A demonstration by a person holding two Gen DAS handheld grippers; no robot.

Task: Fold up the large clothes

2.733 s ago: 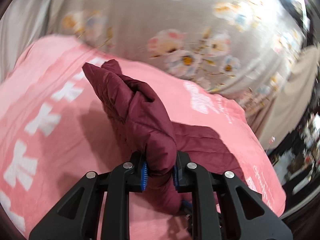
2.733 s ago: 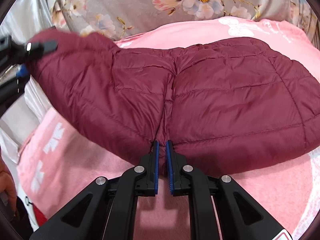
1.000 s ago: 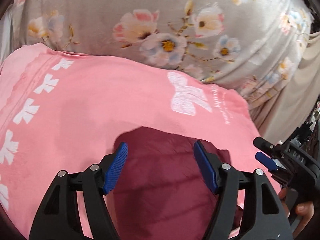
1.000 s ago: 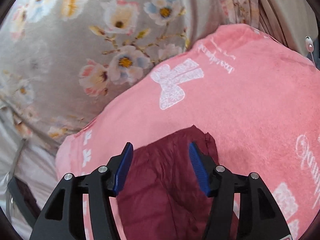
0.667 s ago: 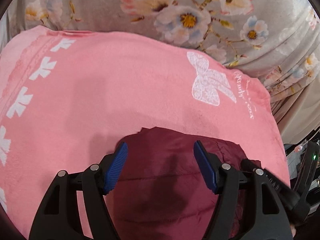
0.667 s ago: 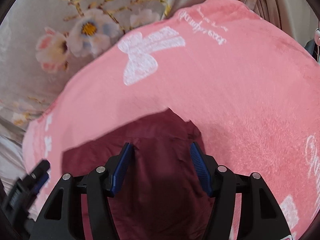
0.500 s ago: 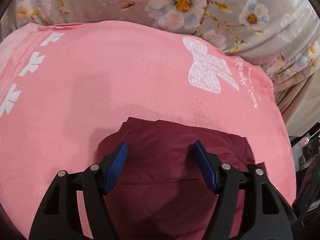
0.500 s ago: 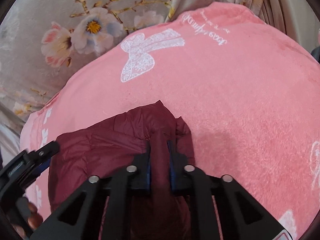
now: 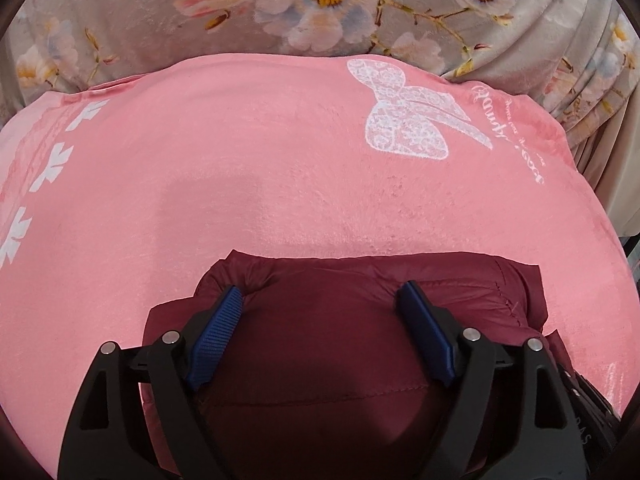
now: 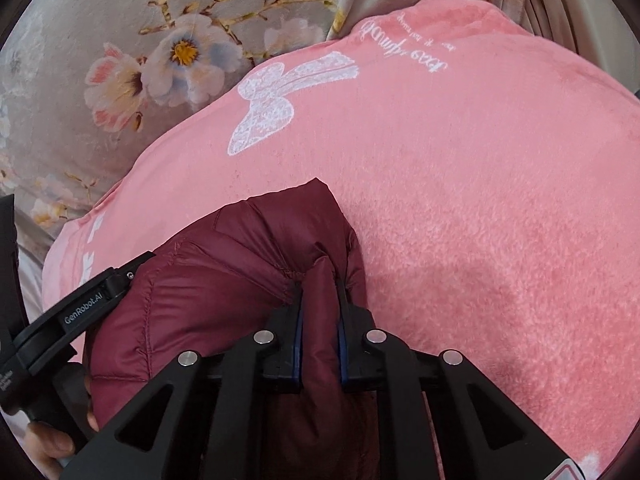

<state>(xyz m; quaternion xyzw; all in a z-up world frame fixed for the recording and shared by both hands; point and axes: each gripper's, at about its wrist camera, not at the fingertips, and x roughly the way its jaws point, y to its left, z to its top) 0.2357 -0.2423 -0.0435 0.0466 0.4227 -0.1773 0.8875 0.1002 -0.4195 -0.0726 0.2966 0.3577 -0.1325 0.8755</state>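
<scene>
Folded maroon puffer jacket (image 9: 360,320) on the pink blanket (image 9: 280,168), right fingers pinching its corner.

The right gripper (image 10: 319,312) clamps a puffy ridge; the left gripper (image 9: 320,320) is widening its fingers astride the fold, gripping nothing. Slippery padding may spring open or shift if tugged one-sidedly. The jacket's near part is cut off, its layers unreadable.

Jacket (image 9: 340,320) on blanket (image 9: 260,160), low in the middle of the left view. Blanket on flowered sheet (image 9: 140,20), which fills the top edge behind it. In the right view, jacket (image 10: 224,280) lower left, blanket (image 10: 480,200) to its right, sheet (image 10: 80,60) upper left.
</scene>
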